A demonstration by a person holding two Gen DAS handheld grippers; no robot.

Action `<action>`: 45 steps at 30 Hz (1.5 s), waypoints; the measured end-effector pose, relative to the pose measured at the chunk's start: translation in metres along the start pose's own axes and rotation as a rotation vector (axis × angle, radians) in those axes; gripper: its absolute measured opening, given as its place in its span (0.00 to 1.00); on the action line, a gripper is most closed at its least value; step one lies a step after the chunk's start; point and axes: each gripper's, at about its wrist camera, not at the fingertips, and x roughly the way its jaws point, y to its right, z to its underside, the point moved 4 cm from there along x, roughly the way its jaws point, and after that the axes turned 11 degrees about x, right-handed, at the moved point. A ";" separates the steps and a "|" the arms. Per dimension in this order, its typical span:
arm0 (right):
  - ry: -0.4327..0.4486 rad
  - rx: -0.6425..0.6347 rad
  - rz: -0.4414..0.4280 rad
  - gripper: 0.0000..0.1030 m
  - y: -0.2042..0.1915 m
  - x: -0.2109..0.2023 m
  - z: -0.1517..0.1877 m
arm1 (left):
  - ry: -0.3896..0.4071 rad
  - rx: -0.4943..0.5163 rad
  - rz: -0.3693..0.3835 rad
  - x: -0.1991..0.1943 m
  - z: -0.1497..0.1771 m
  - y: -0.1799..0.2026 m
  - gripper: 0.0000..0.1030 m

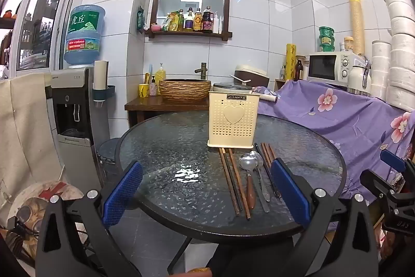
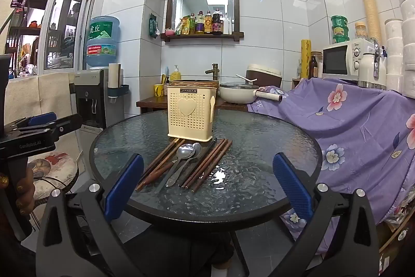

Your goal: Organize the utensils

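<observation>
1. On round glass desk (image 1: pixel 166 136): cream holder (image 1: pixel 232 118) upright, far side.
2. Chopsticks (image 1: pixel 234 183) and spoons (image 1: pixel 247 165) lie just near it.
3. Left claw (image 1: pixel 206 192) wide open, empty.
4. Right claw (image 2: pixel 207 188) wide open, empty.

Bright, sharp; tabletop (image 1: pixel 311 147) glare; fisheye-bent edges
</observation>
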 end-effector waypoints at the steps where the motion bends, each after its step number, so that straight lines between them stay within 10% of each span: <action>1: 0.001 0.001 -0.001 0.96 0.000 0.000 0.000 | -0.001 0.000 -0.002 0.000 0.000 0.000 0.94; 45: -0.003 0.006 0.001 0.96 0.005 0.001 -0.001 | -0.006 0.007 0.008 0.001 0.002 0.004 0.94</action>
